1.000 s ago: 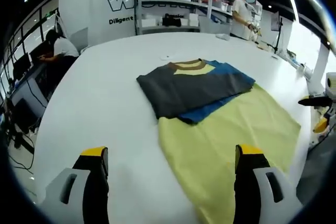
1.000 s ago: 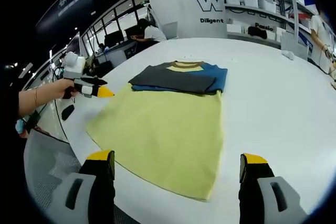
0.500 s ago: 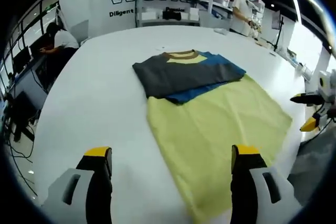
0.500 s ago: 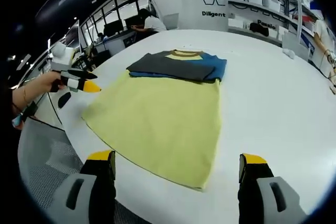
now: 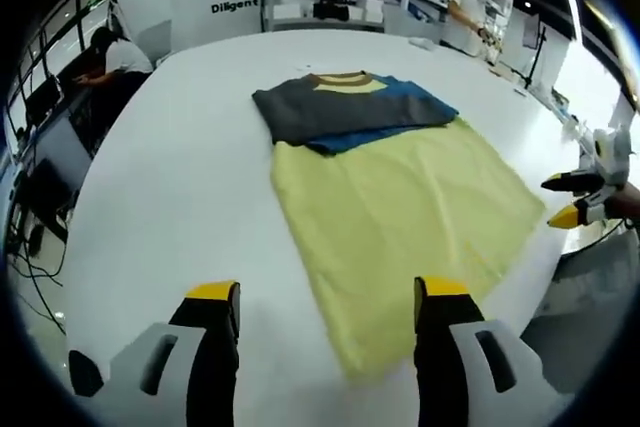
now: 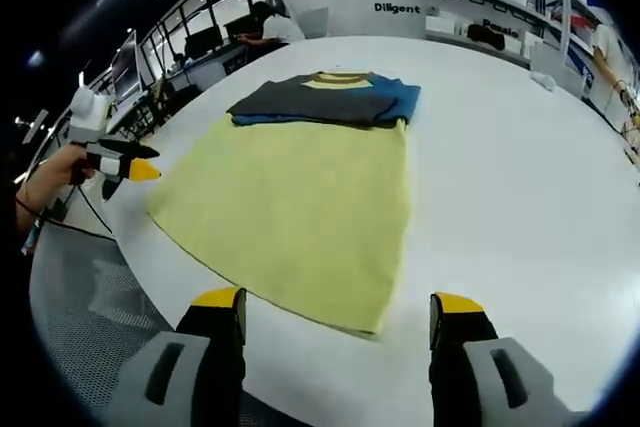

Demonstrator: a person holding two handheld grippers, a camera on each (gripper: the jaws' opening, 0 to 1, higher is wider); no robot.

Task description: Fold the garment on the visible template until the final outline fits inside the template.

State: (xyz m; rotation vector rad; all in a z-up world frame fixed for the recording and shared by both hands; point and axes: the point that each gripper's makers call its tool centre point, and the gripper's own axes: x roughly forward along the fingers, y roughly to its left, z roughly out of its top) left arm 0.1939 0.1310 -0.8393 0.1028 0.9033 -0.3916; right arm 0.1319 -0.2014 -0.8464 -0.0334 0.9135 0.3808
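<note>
The shirt [image 5: 385, 207] lies flat on the white table [image 5: 170, 187], collar end away from the person, its near hem close to the table's edge. The sleeves, 1 grey and 1 blue, are already folded across the chest, so the upper part forms a dark band above the long yellow body. No template outline can be made out on the table; it may be hidden under the cloth.

The left gripper [image 5: 325, 299] hovers over the near hem with its jaws apart and nothing between them. The right gripper [image 6: 335, 305] hangs over the opposite near corner, jaws likewise wide and empty. In the left gripper view the right gripper shows at the far right edge.

The next move is probably to pinch the 2 hem corners and carry the hem up to the collar. The risks: a jaw closing on only the top layer, so the body drags and wrinkles; uneven lift, skewing the fold and leaving an edge outside the outline; or a pull toward the person tipping the hem off the table edge.
</note>
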